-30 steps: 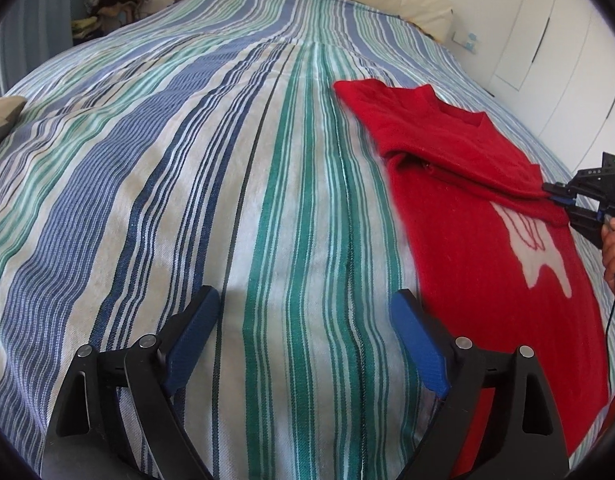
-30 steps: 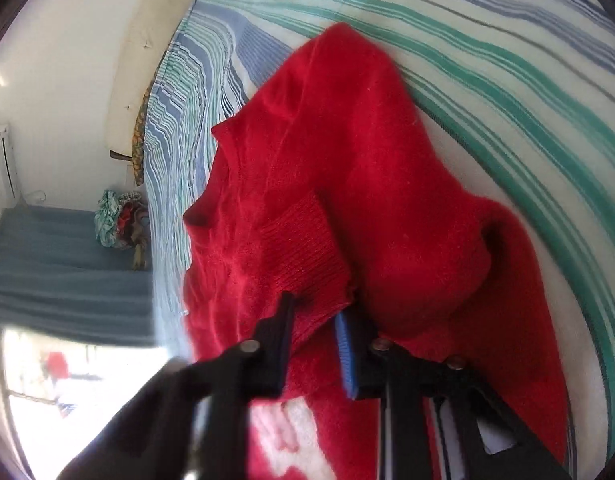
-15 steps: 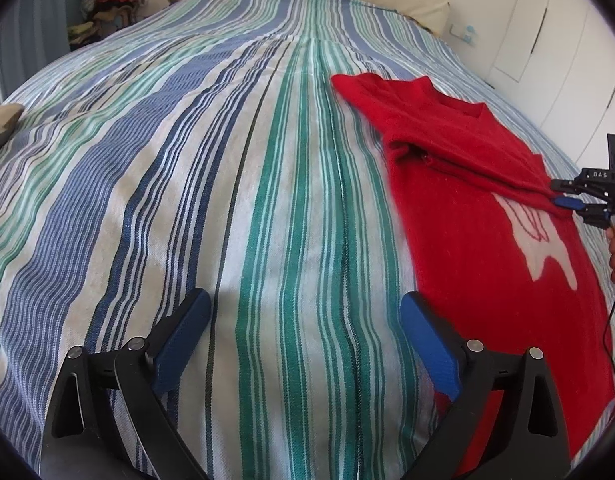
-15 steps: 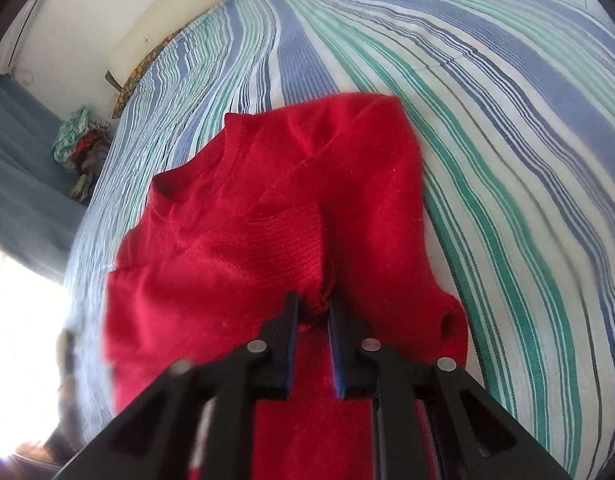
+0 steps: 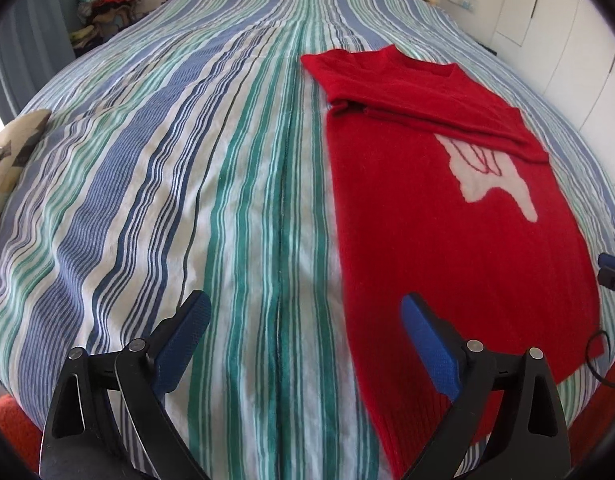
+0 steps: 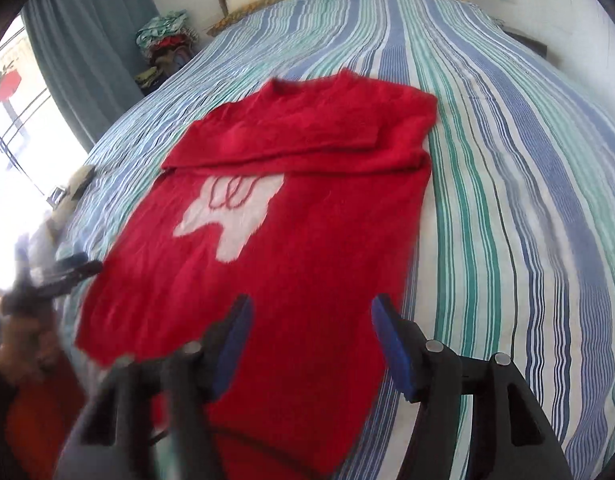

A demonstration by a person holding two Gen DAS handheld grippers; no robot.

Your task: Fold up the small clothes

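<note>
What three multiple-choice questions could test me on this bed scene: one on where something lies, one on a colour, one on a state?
1. Where does the red sweater lie on the striped bedspread, seen from the left wrist view?
A. Right side
B. Left side
C. On the pillow

2. What colour is the shape on the sweater's front?
A. Yellow
B. White
C. Black

3. How does the right hand-held gripper stand?
A. Clamped on a sleeve
C. Clamped on the bedspread
B. Open, holding nothing

Answers:
1 A: the sweater fills the right side, stripes lie bare to the left.
2 B: the white shape stands out against the red.
3 B: its jaws have just been opening, nothing between the pads.
</note>
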